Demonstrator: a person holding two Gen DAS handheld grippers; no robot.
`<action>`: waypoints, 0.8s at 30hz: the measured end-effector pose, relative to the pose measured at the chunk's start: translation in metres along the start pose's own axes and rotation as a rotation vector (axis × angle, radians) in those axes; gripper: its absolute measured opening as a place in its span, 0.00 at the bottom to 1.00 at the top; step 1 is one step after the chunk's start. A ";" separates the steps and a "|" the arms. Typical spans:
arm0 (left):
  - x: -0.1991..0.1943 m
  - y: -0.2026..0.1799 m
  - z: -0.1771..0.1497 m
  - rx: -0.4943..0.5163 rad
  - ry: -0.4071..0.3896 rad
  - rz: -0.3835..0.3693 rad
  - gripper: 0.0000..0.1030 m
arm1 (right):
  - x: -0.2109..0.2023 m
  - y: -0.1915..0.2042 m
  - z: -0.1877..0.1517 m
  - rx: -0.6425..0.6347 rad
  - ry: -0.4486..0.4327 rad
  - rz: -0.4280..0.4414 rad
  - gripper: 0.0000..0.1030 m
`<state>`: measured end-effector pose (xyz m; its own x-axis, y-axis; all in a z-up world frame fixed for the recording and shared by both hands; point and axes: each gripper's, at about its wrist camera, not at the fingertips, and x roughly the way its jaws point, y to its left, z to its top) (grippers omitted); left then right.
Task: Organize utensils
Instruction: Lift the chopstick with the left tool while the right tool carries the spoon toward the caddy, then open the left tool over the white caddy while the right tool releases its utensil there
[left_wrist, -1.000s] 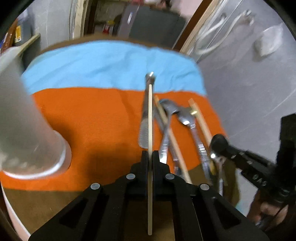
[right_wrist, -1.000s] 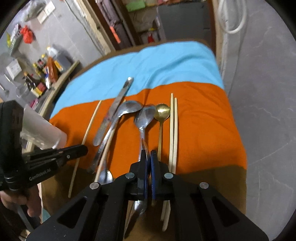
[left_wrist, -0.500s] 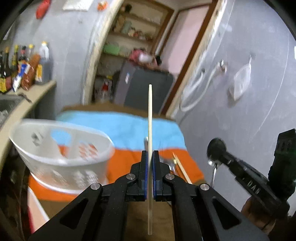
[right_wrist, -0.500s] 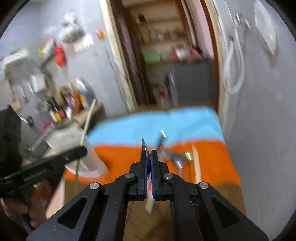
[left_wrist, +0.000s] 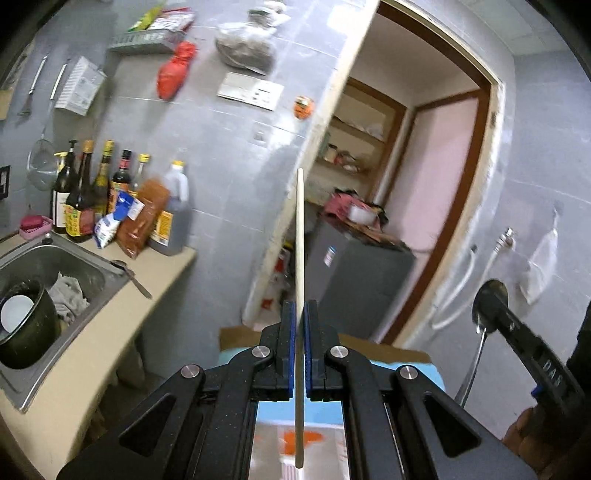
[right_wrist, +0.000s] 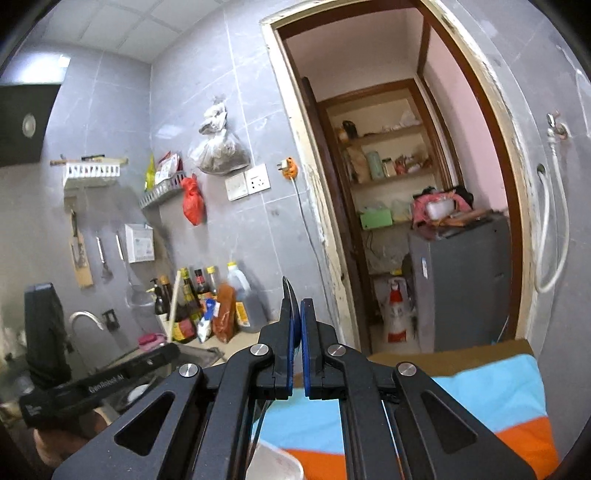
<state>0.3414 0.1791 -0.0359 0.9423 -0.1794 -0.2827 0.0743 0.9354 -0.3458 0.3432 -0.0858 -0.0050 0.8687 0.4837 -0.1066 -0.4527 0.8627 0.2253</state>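
Kitchen wall filled both views; only your left view showed the sink (left_wrist: 55, 266). Left hand-held gripper (left_wrist: 300, 314) clamped an upright chopstick (left_wrist: 299, 236); right hand-held gripper (right_wrist: 296, 314) pinched a spoon (right_wrist: 289, 291), raised above the surface (right_wrist: 491, 398).

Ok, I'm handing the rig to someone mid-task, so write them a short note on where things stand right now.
Left gripper: shut on a thin pale wooden chopstick, held upright, raised above the table.
Right gripper: shut on a silver metal spoon, bowl pointing up, handle hanging below.
White plastic utensil holder: just under the right gripper, on the blue and orange cloth.
Done: both pieces lifted.
Left: drop both into the holder. The other utensils are out of view, so check the cloth.
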 end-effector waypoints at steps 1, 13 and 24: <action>0.003 0.007 -0.001 -0.007 -0.007 0.001 0.02 | 0.009 0.005 -0.006 -0.023 -0.004 -0.007 0.02; 0.005 0.030 -0.045 -0.038 -0.109 -0.014 0.02 | 0.037 0.035 -0.083 -0.252 0.076 -0.057 0.02; -0.003 0.010 -0.072 0.123 -0.074 0.009 0.02 | 0.033 0.029 -0.096 -0.257 0.130 -0.035 0.02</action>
<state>0.3161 0.1671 -0.1035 0.9643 -0.1521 -0.2170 0.1010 0.9681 -0.2295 0.3395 -0.0306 -0.0948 0.8593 0.4535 -0.2366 -0.4734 0.8803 -0.0321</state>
